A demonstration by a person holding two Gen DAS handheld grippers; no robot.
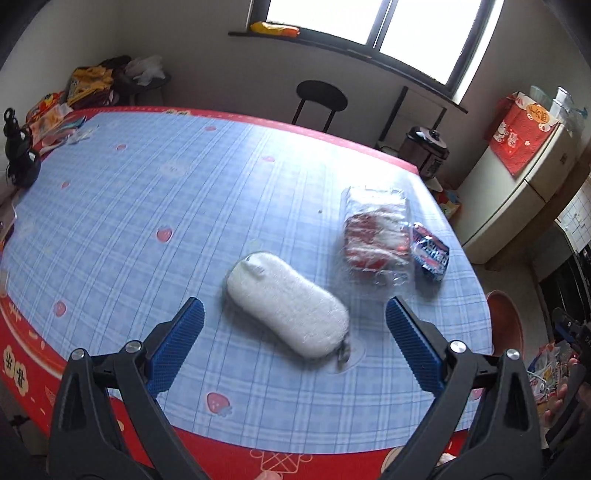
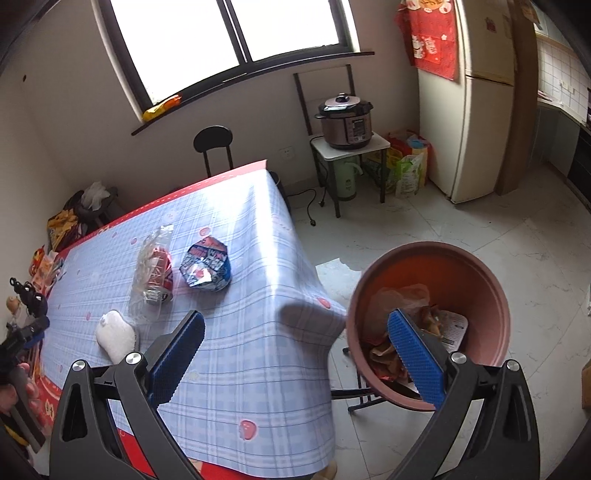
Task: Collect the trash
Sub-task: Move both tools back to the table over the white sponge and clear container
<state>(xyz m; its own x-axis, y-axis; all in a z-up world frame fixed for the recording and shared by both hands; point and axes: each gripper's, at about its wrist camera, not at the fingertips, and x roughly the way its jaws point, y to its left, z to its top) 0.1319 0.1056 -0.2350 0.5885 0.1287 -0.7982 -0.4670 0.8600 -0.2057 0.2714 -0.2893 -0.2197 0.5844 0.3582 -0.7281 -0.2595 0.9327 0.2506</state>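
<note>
A table point(image 1: 147, 192) is covered with a blue plaid cloth point(image 2: 240, 369) dotted with strawberries and edged in red. A white fuzzy pouch point(image 1: 288, 314) is laid flat on it, near the front. At the far left edge a black bottle point(image 1: 16, 151) is parked upright. A round black chair point(image 1: 320, 96) is tucked behind the table, under the window point(image 1: 369, 22); something yellow and orange point(image 2: 162, 105) is left on the sill. A pressure cooker point(image 2: 345, 120) is set on a small white stand point(image 2: 351, 146), with a green kettle point(image 2: 347, 181) stashed underneath. Bags point(image 2: 410, 166) are piled beside the cream fridge point(image 2: 476, 110), which is draped with a red cloth point(image 2: 432, 37).
</note>
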